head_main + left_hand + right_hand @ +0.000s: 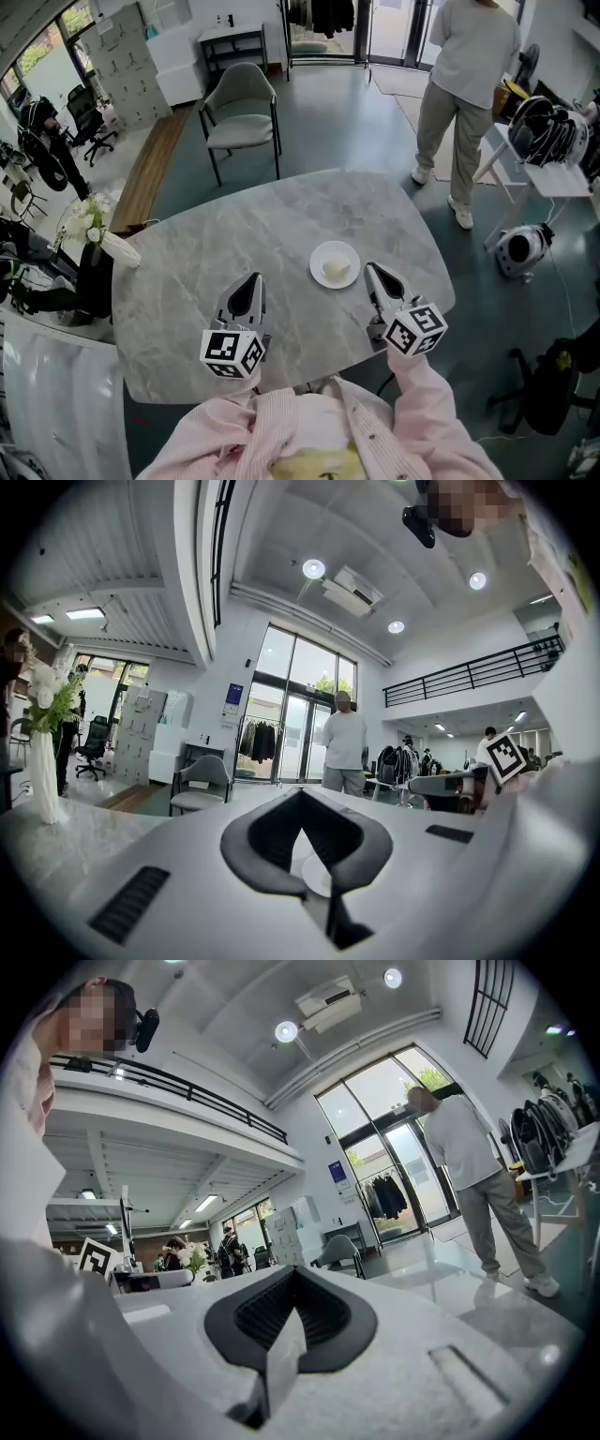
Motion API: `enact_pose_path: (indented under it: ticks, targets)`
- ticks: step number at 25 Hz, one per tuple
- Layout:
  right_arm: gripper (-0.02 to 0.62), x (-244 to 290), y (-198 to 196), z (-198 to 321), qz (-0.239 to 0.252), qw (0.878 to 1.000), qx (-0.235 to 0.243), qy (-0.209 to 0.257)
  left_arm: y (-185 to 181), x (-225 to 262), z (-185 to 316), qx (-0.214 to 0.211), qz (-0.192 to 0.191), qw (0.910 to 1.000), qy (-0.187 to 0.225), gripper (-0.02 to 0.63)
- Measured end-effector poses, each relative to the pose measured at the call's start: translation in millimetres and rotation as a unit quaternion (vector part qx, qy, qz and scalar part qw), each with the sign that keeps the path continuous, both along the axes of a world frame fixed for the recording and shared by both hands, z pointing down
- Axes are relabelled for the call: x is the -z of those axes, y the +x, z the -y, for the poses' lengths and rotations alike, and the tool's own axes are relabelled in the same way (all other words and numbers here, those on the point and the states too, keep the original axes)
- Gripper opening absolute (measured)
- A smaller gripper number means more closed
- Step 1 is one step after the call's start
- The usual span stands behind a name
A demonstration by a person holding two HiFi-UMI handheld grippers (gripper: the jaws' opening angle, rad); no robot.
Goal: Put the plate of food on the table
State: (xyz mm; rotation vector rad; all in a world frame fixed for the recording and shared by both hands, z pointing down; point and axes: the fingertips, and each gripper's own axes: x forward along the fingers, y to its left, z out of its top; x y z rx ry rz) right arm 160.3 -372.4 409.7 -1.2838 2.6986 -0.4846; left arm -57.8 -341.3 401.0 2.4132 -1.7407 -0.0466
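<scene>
A small white plate (335,264) with a pale piece of food on it rests on the grey marble table (234,234), right of centre. My left gripper (256,278) hovers over the table to the plate's left, jaws shut and holding nothing. My right gripper (371,268) sits just right of the plate, close to its rim, also shut and empty. In the left gripper view the shut jaws (300,799) hide most of the plate (317,876), which shows only as a white sliver below them. The right gripper view shows shut jaws (295,1274) and no plate.
A vase of white flowers (94,234) stands at the table's left edge. A grey chair (241,112) is behind the table. A person (469,84) stands at the back right, near a side table with bags (553,141). A round white device (520,248) lies on the floor.
</scene>
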Motion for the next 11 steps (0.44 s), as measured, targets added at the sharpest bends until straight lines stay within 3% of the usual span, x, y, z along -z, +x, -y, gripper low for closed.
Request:
enact_pose_path:
  ticks: [11]
  targets:
    - [0.005, -0.6, 2.1, -1.2, 0.005, 1.0, -0.02, -0.006, -2.6, 1.5, -2.5, 0.0, 0.01, 0.9999, 0.004, -0.008]
